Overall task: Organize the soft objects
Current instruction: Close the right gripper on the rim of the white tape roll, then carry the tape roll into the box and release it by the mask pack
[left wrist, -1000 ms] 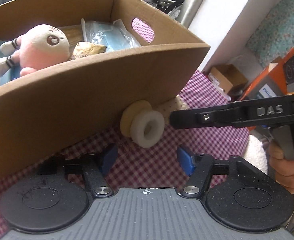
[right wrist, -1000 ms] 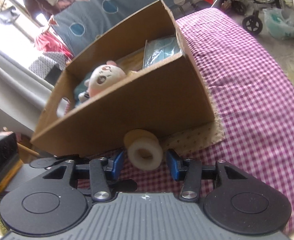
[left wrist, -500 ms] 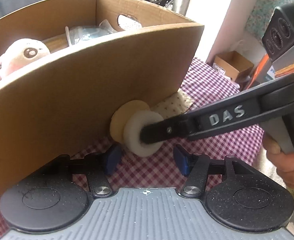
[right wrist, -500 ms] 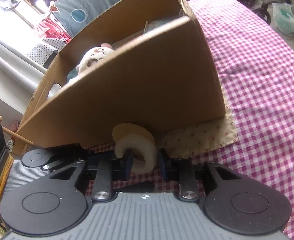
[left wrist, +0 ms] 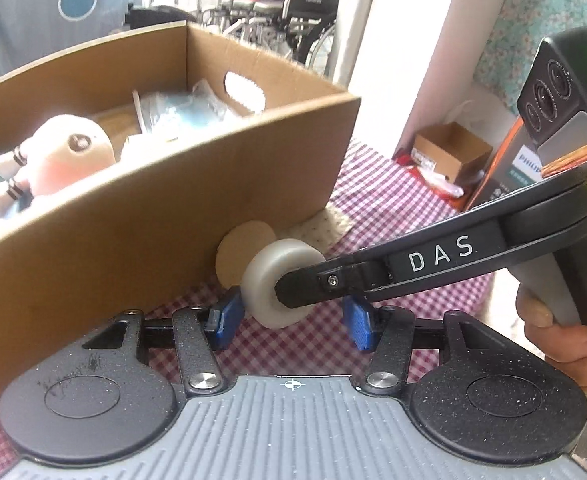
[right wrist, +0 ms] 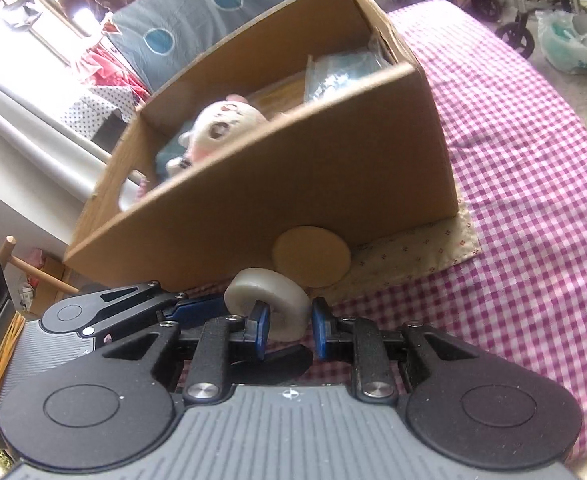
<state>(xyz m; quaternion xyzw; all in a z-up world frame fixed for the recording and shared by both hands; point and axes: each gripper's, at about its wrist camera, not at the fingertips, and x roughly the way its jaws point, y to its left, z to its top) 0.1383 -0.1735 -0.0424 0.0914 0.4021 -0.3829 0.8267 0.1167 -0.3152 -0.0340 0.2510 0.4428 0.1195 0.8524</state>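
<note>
Right gripper [right wrist: 287, 330] angled downward, blue pads clamped tight. Left gripper [left wrist: 289, 322] angled downward too, jaws parted, pads touching nothing.

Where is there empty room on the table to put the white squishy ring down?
Bare pink checked tablecloth lies open to the right of the brown cardboard box. In front of the box it is crowded: tan round disc, floral cloth, both grippers.

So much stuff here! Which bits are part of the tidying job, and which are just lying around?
Part of the job:
- white foam ring, pinched by the right gripper
- tan disc beside it
- cardboard box
- plush toy in the box
- left gripper, open

Just lying around:
- wheelchairs
- small box on the floor
- checked tablecloth
</note>
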